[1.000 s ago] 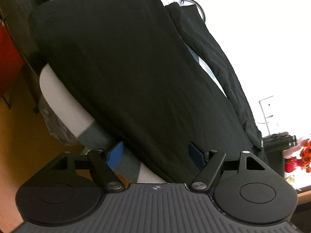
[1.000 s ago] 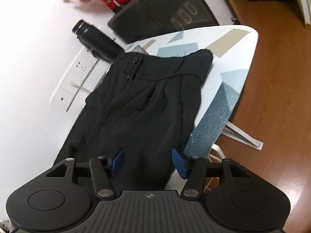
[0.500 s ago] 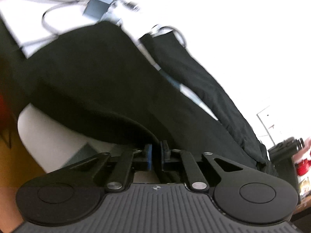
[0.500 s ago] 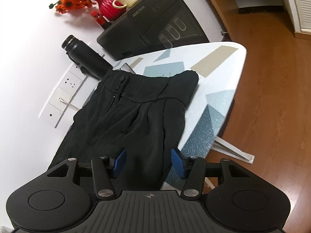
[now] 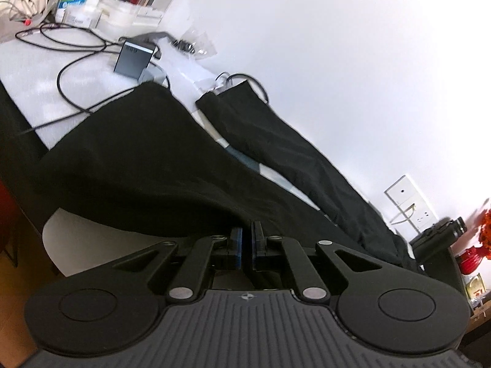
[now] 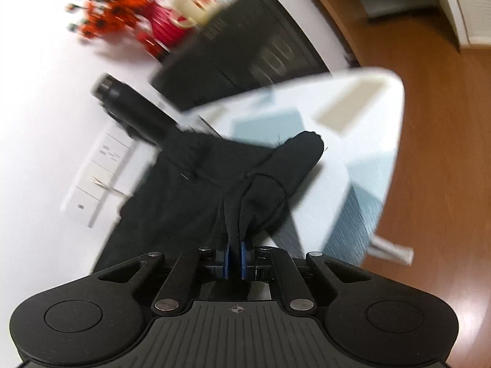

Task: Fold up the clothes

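Observation:
Black trousers [image 5: 147,159] lie along a patterned ironing board [image 6: 362,141]. In the left wrist view the two legs stretch away, the far leg [image 5: 276,141] near the wall. My left gripper [image 5: 245,239] is shut on the near edge of the near leg. In the right wrist view the waist end [image 6: 239,165] is bunched up and lifted. My right gripper [image 6: 235,254] is shut on a fold of the waist fabric.
A white desk [image 5: 46,70] with cables, a grey box [image 5: 133,61] and bottles lies beyond the leg ends. A black flask [image 6: 135,107], wall sockets [image 6: 95,184], a black appliance [image 6: 239,52] and a red vase with orange flowers [image 6: 129,21] stand by the waist end. Wooden floor [image 6: 438,153] lies to the right.
Both grippers went from open to shut on the trousers. The left one closed first on the leg edge and lifted it. The right one closed on the waist, and its view is blurred by motion.

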`<state>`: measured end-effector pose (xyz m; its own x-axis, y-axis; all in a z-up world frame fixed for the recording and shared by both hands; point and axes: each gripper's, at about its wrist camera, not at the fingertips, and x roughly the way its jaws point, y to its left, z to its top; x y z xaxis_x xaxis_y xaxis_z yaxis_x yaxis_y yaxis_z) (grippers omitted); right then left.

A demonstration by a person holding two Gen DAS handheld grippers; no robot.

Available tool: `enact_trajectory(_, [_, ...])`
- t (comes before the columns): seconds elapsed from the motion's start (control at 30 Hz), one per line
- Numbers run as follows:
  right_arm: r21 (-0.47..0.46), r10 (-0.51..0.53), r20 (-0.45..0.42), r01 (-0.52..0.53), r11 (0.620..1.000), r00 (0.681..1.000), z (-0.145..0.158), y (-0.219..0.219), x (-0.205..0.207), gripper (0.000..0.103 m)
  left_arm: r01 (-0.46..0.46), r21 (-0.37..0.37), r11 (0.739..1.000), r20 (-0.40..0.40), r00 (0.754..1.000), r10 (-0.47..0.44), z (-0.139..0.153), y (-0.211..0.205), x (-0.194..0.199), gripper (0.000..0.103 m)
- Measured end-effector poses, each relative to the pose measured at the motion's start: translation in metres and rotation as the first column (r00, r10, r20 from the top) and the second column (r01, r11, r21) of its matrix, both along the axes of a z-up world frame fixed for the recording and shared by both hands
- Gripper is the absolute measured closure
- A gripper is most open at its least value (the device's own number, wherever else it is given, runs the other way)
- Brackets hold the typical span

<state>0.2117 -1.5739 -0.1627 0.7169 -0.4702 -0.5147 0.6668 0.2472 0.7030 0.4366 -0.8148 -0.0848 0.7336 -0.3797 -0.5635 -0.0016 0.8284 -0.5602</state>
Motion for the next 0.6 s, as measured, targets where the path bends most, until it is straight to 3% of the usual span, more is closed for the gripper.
enact_trajectory(0.2, [-0.092, -0.027, 0.087, 0.035, 0.995, 0.996, 0.05, 0.013, -0.033, 0.097, 0.069, -0.007, 0.998, 0.096, 0.993, -0.068, 0.028, 0.002, -0.028, 0.098])
enact_trajectory(0.37, [-0.093, -0.067, 0.079, 0.074, 0.993, 0.995, 0.067, 0.016, -0.063, 0.097, 0.121, -0.013, 0.993, 0.188, 0.975, -0.117, 0.054, 0.005, -0.049, 0.098])
enact_trajectory(0.6, [-0.105, -0.048, 0.077, 0.056, 0.993, 0.996, 0.085, 0.008, -0.049, 0.097, 0.088, -0.1, 0.991, 0.202, 0.977, -0.067, 0.073, -0.003, 0.001, 0.098])
